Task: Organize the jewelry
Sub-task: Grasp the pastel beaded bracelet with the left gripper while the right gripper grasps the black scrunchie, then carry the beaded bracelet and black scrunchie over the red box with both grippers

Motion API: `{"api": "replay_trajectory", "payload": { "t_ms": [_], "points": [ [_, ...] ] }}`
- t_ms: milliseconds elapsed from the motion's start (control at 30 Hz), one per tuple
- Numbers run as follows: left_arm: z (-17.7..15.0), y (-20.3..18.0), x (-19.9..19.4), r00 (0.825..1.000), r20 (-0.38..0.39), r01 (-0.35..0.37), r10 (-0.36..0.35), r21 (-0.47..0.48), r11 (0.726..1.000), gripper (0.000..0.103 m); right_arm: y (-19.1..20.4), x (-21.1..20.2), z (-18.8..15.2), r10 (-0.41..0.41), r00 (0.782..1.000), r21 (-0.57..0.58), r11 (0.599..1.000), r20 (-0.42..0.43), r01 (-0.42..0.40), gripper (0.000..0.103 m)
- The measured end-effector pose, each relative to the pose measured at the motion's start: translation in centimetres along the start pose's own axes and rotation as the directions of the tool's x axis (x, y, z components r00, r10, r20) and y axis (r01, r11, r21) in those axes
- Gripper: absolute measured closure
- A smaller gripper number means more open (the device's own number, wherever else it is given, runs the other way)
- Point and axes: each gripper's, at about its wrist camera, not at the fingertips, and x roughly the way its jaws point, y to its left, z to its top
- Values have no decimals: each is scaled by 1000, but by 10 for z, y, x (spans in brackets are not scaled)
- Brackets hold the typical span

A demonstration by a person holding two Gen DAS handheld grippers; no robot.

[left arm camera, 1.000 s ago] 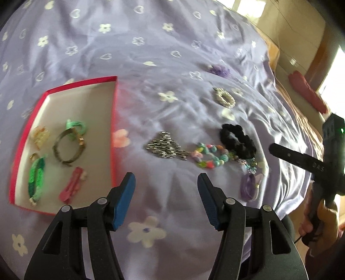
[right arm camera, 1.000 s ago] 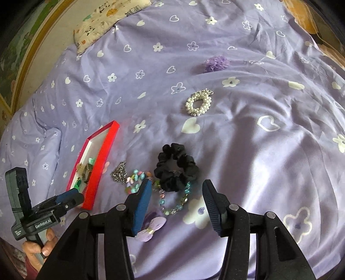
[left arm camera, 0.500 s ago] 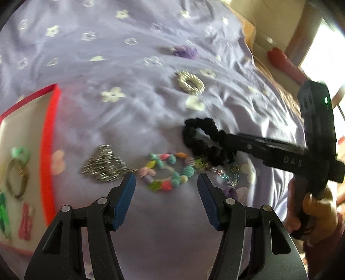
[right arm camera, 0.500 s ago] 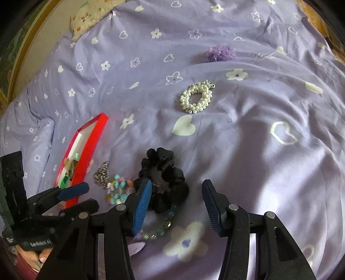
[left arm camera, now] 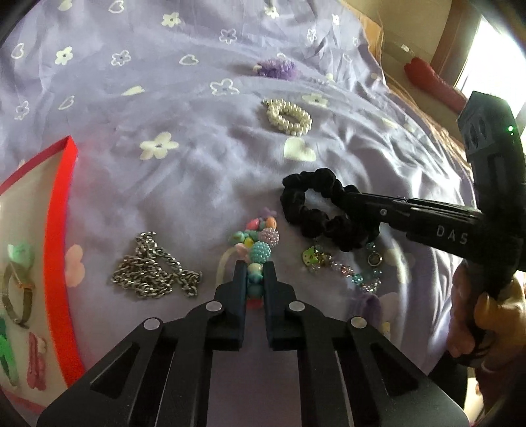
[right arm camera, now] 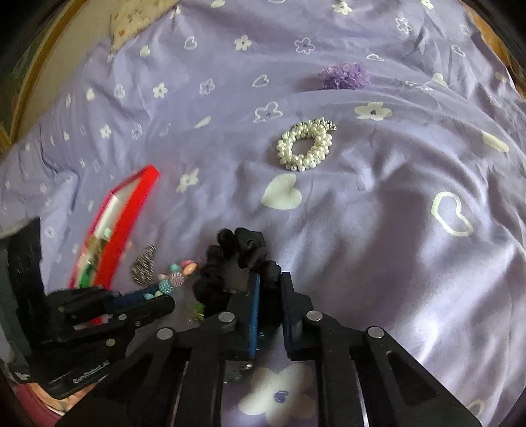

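- Lying loose on the purple bedspread (left arm camera: 203, 184) are six pieces: one silver chain (left arm camera: 154, 272), one colourful bead bracelet (left arm camera: 258, 243), one black scrunchie (left arm camera: 315, 210), one clear bead bracelet (left arm camera: 355, 276), one pearl scrunchie (left arm camera: 289, 116), one purple scrunchie (left arm camera: 276, 68).
- One left gripper (left arm camera: 254, 279) has just closed, clamped on the colourful bead bracelet.
- One right gripper (right arm camera: 269, 292) has just closed, pinching the black scrunchie.
- One red tray (left arm camera: 59, 210) sits left, holding several pieces.

Lilac bedspread (left arm camera: 184, 184) printed with white flowers and hearts, patterned pillow (right arm camera: 138, 16) at its far edge
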Motion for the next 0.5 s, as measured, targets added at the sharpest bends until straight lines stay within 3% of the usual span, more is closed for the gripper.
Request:
{"api": "replay_trajectory", "payload": {
  "t_ms": [233, 500],
  "points": [
    [-4, 10, -37, 996, 83, 23, -19, -45, 999, 95, 7, -28, 4, 50, 996, 30, 998, 70, -53, 93],
    [-18, 30, -79, 989, 146, 21, -6, -105, 994, 95, 29, -39, 2, 93, 993, 10, 996, 79, -94, 93]
  ]
}}
